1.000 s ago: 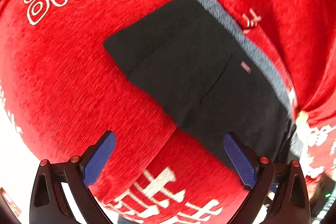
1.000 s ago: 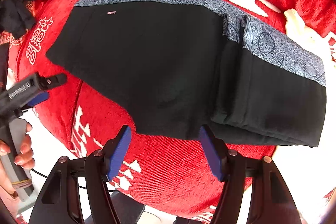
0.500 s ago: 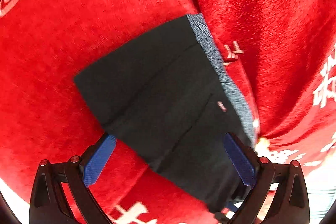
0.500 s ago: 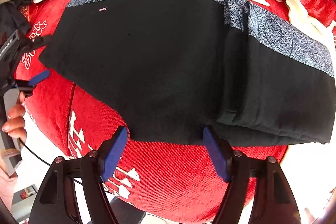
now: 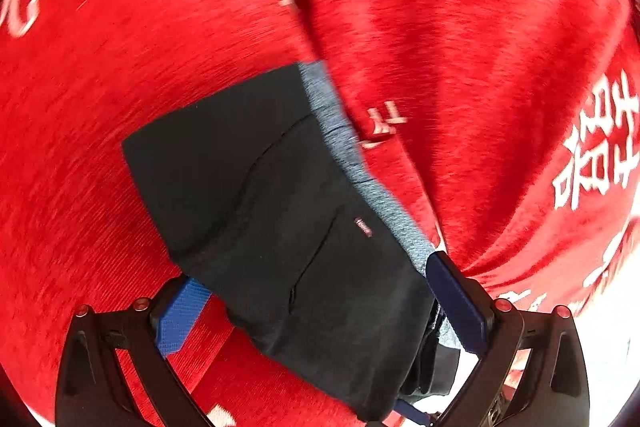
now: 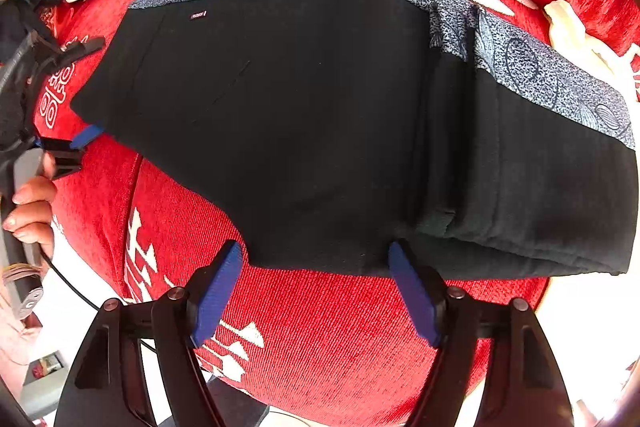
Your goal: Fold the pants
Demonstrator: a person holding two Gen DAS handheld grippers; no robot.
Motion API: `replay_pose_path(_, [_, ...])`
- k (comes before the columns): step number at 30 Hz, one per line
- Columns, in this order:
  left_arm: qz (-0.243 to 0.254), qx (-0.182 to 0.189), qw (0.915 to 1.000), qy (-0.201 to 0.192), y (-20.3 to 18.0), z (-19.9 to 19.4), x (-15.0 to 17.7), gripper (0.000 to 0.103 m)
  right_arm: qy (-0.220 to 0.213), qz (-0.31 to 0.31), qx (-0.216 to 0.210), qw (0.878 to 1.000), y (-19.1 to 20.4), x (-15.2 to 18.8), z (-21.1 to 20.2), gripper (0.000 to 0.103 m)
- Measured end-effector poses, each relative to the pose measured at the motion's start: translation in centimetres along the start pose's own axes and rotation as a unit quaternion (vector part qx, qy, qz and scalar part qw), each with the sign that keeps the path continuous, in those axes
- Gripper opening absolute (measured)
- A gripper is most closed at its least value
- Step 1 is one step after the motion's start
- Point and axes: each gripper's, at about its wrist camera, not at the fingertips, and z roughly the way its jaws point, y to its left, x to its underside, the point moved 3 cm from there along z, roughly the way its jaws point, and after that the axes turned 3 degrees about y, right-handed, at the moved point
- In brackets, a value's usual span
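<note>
Nearest the right camera, the right gripper [image 6: 314,291] hangs wide open, jaws just opened further, astride the pants' [image 6: 320,123] near edge, gripping nothing. Farther left, the left gripper [image 5: 320,307] is wide open around the pants' end, unpinched. Pants lie partly folded on a red cloth [image 6: 340,347].

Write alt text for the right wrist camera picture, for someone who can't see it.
Black pants with a speckled grey waistband lie partly folded on a red cloth with white lettering. The right gripper points down at their near edge, its blue pads open and holding nothing. At far left, a hand brings the left gripper to the pants' end.
</note>
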Motion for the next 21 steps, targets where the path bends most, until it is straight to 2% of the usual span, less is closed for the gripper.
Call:
replay_pose_path(4, [-0.008, -0.037, 0.999, 0.021, 1.9, 2.3, -0.6, 0.103, 0.0, -0.001, 0.001, 1.0, 0.2, 0.3, -0.1, 0.079])
replay_pose_path(7, [0.0, -0.044, 0.9989, 0.017, 1.6, 2.4, -0.6, 0.102, -0.001, -0.002, 0.005, 1.0, 0.5, 0.4, -0.1, 0.079])
replay_pose_path(9, [0.015, -0.08, 0.9966, 0.013, 1.1, 2.5, -0.5, 0.088, -0.001, -0.003, 0.007, 1.0, 0.7, 0.5, -0.1, 0.079])
replay_pose_path(11, [0.032, -0.112, 0.9931, 0.008, 1.1, 2.3, -0.5, 0.051, -0.004, -0.005, 0.005, 1.0, 0.8, 0.6, -0.5, 0.079])
replay_pose_path(13, [0.063, -0.151, 0.9865, 0.003, 0.8, 2.1, -0.5, 0.037, -0.011, -0.007, -0.002, 1.0, 0.7, 0.4, -1.2, 0.079])
replay_pose_path(15, [0.115, -0.19, 0.9749, -0.01, -0.8, 1.9, 0.0, 0.035, -0.022, -0.007, -0.008, 1.0, 0.5, 0.3, -2.1, 0.079])
replay_pose_path(16, [0.166, -0.223, 0.9603, -0.022, -2.3, 1.9, 0.6, 0.033, -0.033, -0.006, -0.012, 0.999, 0.3, 0.0, -3.0, 0.079])
replay_pose_path(17, [0.222, -0.256, 0.9401, -0.038, -4.0, 2.0, 1.4, 0.032, -0.041, -0.006, -0.015, 0.999, 0.2, -0.3, -3.8, 0.079])
replay_pose_path(18, [0.278, -0.285, 0.9157, -0.056, -5.6, 2.1, 2.5, 0.032, -0.051, -0.006, -0.02, 0.998, 0.1, -0.6, -4.6, 0.079])
replay_pose_path(19, [0.308, -0.298, 0.901, -0.066, -6.5, 2.2, 3.1, 0.032, -0.057, -0.005, -0.022, 0.998, -0.1, -1.1, -5.3, 0.079])
replay_pose_path(20, [0.347, -0.313, 0.8802, -0.079, -7.7, 2.4, 4.0, 0.032, -0.062, -0.003, -0.03, 0.998, -0.4, -1.9, -6.2, 0.079])
replay_pose_path(21, [0.376, -0.322, 0.8644, -0.086, -8.5, 2.6, 4.7, 0.032, -0.063, -0.001, -0.038, 0.997, -0.8, -2.7, -6.6, 0.079])
